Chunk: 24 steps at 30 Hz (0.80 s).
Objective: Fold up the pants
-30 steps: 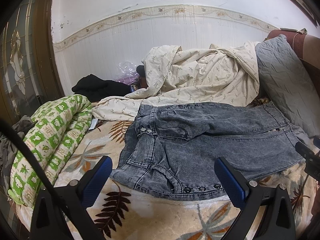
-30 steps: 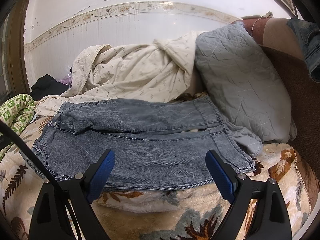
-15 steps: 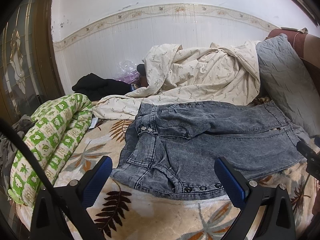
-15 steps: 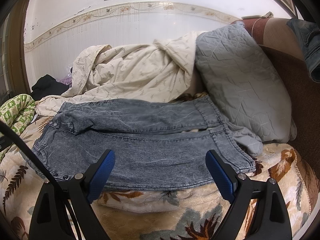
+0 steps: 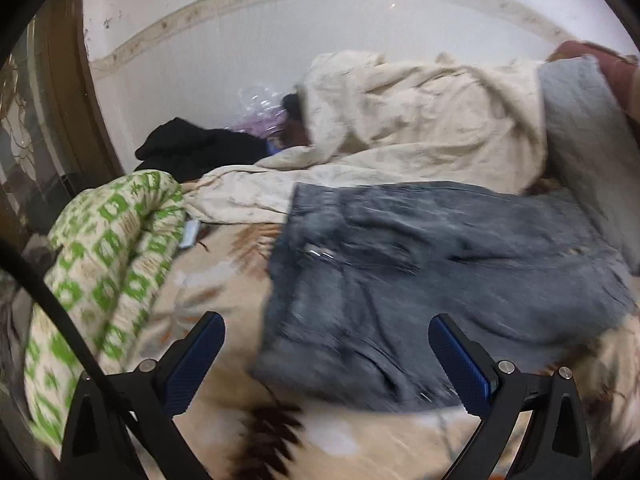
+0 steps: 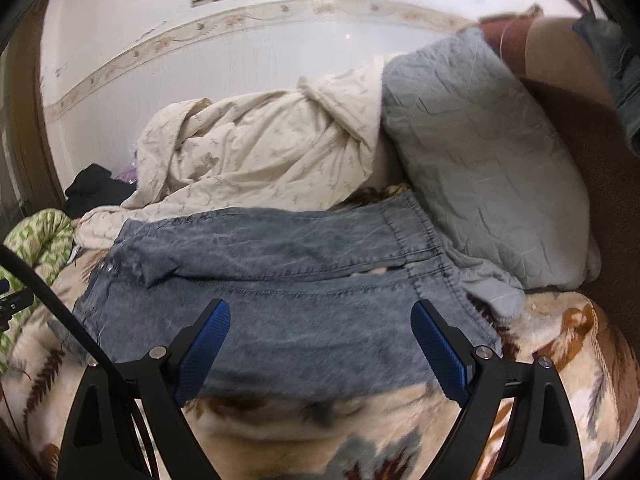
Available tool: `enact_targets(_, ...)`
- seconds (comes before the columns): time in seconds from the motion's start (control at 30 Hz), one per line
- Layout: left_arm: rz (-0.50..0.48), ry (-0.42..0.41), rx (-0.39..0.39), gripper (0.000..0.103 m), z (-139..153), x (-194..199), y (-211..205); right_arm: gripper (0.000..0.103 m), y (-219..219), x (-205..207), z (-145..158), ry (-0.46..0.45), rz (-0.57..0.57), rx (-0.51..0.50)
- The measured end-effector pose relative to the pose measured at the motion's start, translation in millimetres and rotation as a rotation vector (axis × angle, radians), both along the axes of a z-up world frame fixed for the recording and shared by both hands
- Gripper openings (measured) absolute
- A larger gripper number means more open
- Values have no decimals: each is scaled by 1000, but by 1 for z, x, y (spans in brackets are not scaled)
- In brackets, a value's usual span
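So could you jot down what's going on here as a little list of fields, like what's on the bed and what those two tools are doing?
surface: bed with a leaf-print blanket
item being folded: grey denim pants, lying flat across the blanket, legs side by side
left tool: open, holding nothing, near the waist end of the pants
right tool: open, holding nothing, over the near leg
behind the pants: crumpled cream quilt
by the hems: grey quilted pillow
far left: rolled green-and-white blanket
image quality: left view motion-blurred
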<state>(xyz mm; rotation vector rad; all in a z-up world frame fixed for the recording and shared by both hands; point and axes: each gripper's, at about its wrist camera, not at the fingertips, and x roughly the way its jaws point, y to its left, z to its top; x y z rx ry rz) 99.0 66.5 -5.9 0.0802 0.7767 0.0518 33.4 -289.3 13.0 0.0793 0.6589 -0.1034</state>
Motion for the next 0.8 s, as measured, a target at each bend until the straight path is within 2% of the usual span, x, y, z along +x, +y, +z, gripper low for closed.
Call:
enact_targets(0.1, 41, 51, 29, 103, 2, 61, 24, 92, -26, 36, 12, 33, 8, -10)
enact_targets(0.2, 78, 136, 8, 103, -8, 122, 47, 92, -52, 76, 18, 66, -10, -22)
enact_targets(0.27, 111, 191, -11, 103, -20, 165, 62, 92, -70, 102, 20, 76, -36, -4)
enact_targets(0.43, 172, 290, -55, 103, -52, 240, 82, 92, -114, 167, 14, 100, -74, 110)
enact_targets(0.53, 189, 323, -76, 102, -69, 267, 81, 92, -143, 199, 2, 130, -115, 193)
enact_targets(0.73, 170, 330, -11, 101, -93, 308, 59, 92, -180, 248, -29, 184, -169, 264)
enact_targets(0.8, 160, 338, -10, 94, -100, 316, 55, 92, -190, 262, -39, 193, -190, 298)
